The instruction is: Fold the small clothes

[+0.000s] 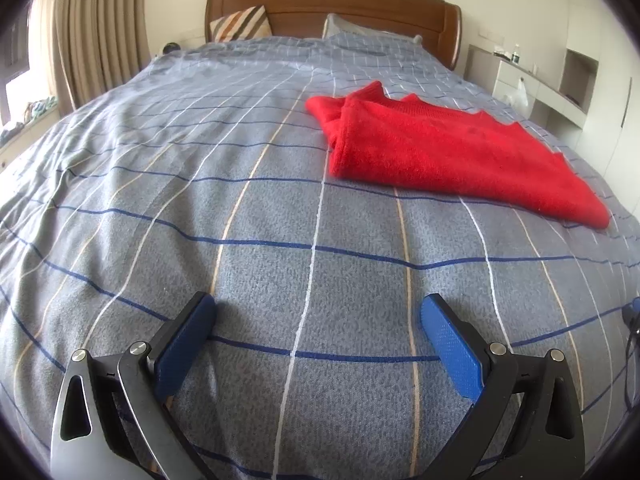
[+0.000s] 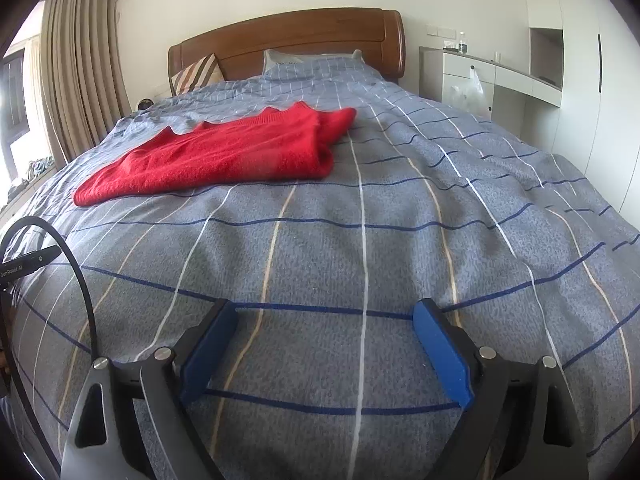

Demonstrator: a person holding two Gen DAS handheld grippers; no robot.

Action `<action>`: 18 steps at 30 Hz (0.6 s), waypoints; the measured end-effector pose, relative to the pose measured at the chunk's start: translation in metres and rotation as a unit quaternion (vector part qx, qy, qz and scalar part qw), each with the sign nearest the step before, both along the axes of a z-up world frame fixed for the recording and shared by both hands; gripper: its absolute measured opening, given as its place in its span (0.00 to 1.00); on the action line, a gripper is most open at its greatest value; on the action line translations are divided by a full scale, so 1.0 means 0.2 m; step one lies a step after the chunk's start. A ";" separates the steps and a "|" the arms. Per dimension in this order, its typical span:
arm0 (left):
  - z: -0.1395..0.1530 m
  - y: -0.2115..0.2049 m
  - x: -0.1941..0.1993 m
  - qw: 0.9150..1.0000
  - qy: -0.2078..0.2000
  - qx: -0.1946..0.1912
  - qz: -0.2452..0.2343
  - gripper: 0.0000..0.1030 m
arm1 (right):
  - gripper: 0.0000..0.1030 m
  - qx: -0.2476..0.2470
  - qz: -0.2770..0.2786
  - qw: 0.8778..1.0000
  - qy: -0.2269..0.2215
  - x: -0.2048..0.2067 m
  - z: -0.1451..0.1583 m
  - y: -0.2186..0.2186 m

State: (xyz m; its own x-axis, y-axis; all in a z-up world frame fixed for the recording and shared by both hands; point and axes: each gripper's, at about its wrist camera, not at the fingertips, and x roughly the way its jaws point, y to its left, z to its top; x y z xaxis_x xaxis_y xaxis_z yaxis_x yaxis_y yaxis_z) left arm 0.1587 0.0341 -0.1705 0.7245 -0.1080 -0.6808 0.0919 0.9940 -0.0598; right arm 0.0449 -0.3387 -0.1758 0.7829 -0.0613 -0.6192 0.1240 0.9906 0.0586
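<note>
A red knitted sweater lies folded on the grey checked bedspread, to the right of centre in the left wrist view. In the right wrist view the same sweater lies to the left, further up the bed. My left gripper hovers low over bare bedspread well short of the sweater, its blue pads wide apart with nothing between them. My right gripper is likewise open over bare bedspread, with only cloth of the bed beneath it. Neither gripper touches the sweater.
A wooden headboard with a striped cushion and a pillow closes the far end. Curtains hang on the left. White cabinets stand on the right. A black cable and part of the other gripper show at the left edge of the right wrist view.
</note>
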 end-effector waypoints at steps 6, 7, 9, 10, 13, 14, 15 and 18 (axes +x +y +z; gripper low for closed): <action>0.00 0.00 0.00 1.000 0.001 -0.002 0.000 0.99 | 0.88 0.001 0.000 1.000 -0.001 0.00 0.00 0.00; 0.00 0.00 0.00 1.000 0.001 -0.002 0.000 0.99 | 0.88 0.001 0.000 1.000 -0.002 0.00 0.00 0.00; 0.00 0.00 0.00 1.000 0.001 -0.002 0.000 0.99 | 0.88 0.001 0.000 1.000 -0.001 0.00 0.00 0.00; 0.00 0.00 0.00 1.000 0.001 -0.002 0.000 0.99 | 0.88 0.001 0.000 1.000 -0.001 0.00 0.00 0.00; 0.00 0.00 -0.01 1.000 0.002 0.001 0.001 0.99 | 0.88 0.001 0.000 1.000 -0.001 0.00 0.00 0.00; 0.00 0.00 -0.01 1.000 0.002 0.002 0.001 0.99 | 0.88 0.001 0.000 1.000 -0.001 0.00 0.00 0.00; 0.00 0.00 -0.01 1.000 0.002 0.002 0.001 0.99 | 0.88 0.001 0.000 1.000 -0.001 0.00 0.00 0.00; 0.00 0.00 -0.01 1.000 0.003 0.002 0.001 0.99 | 0.88 0.001 0.000 1.000 -0.001 0.00 0.00 0.00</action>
